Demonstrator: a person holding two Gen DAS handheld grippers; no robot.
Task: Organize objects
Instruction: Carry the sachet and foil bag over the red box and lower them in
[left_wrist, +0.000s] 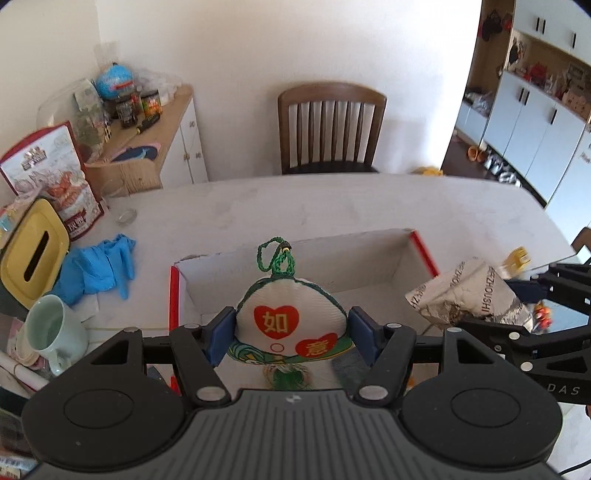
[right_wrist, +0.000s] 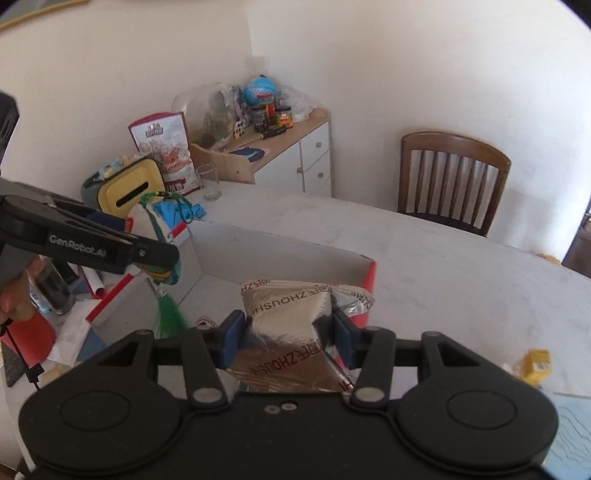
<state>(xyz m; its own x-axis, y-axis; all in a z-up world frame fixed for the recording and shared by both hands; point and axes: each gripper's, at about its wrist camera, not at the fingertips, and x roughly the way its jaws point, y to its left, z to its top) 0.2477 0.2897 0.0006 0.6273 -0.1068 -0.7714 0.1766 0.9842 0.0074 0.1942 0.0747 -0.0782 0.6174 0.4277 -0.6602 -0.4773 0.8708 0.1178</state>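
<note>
Left claw (left_wrist: 291, 334) holds charm (left_wrist: 290, 314) upright, loop up.

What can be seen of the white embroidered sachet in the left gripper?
The sachet is a rounded white fabric pouch with green braided trim, two red hearts bearing yellow characters, and a patterned band along its bottom. A green cord loop rises from its top; a green tassel hangs below. It sits upright, clamped at both sides by the blue pads of the left gripper, held in the air above the near edge of the open red-rimmed box. Nothing else touches it.
</note>
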